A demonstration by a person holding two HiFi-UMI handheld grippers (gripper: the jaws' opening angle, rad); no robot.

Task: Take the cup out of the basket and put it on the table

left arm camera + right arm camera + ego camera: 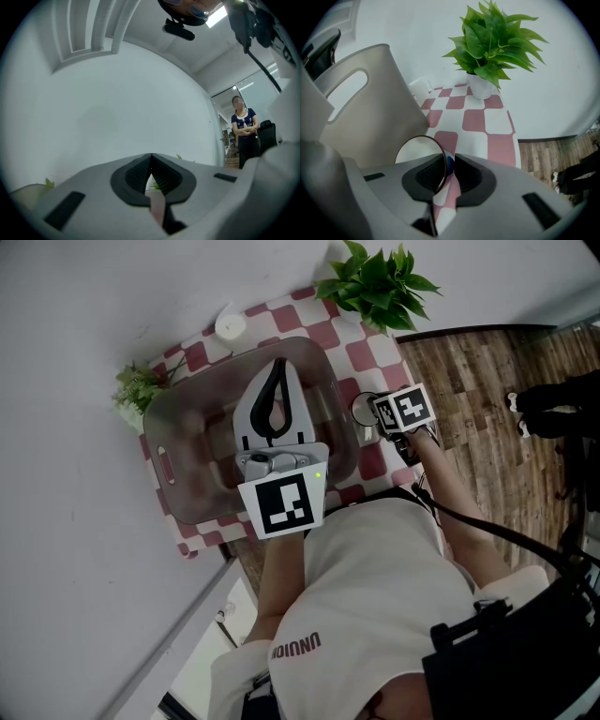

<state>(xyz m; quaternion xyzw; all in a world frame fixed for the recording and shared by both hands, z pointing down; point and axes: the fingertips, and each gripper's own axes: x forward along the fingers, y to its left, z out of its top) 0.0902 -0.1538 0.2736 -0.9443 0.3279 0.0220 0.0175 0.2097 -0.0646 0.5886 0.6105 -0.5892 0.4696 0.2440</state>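
A white cup (418, 151) has its rim pinched between the jaws of my right gripper (448, 164), which is shut on it. The cup (365, 409) hangs outside the basket, just right of its wall and over the checked cloth; whether its base touches the cloth is hidden. The grey translucent basket (165, 463) stands on the cloth, with its handle wall (370, 117) close on the left in the right gripper view. My left gripper (277, 367) hovers over the basket's middle, jaws shut with nothing in them. In its own view the left gripper (151, 161) points at a bare wall.
A leafy potted plant (380, 282) stands at the table's far right corner (494, 42). A small plant (139, 385) and a white round object (230, 326) sit behind the basket. The red-and-white cloth (361, 354) ends near wooden floor at right. A person (243, 129) stands far off.
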